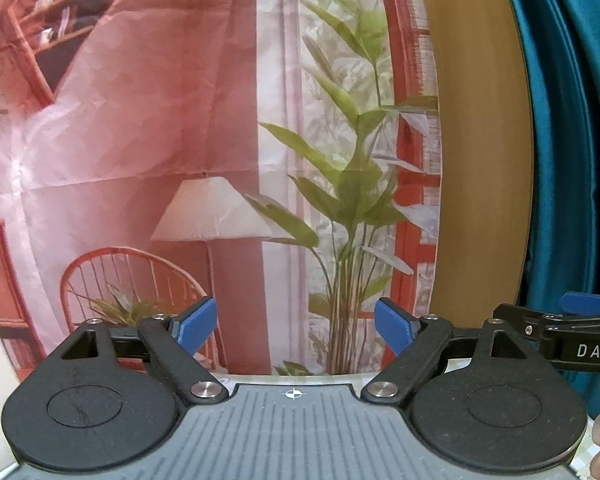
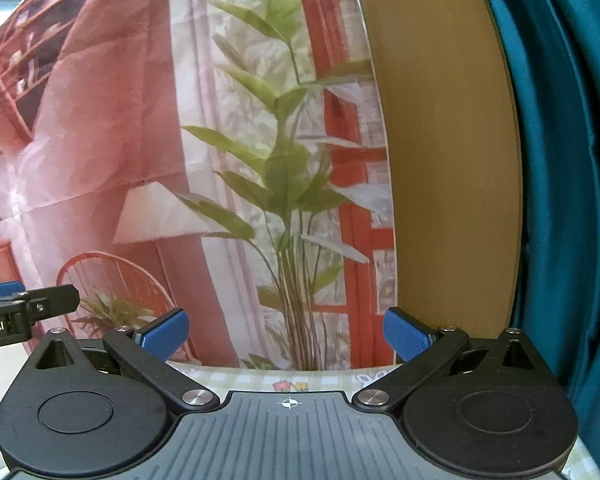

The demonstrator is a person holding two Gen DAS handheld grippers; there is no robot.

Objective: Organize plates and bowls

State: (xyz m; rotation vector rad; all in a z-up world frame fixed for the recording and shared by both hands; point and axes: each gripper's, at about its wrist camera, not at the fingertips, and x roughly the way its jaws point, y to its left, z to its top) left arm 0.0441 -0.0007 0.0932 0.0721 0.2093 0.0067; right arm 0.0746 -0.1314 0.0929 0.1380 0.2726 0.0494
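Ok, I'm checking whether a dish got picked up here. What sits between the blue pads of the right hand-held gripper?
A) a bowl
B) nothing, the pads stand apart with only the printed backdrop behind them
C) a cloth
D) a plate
B: in the right wrist view the right hand-held gripper has its blue pads spread wide, and only the printed backdrop shows through the gap.

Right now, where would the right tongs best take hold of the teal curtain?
Probably on a protruding vertical fold of the teal curtain, approached from its left. The folds hang upright, and the open, empty right tongs span sideways, so they could pinch one ridge.
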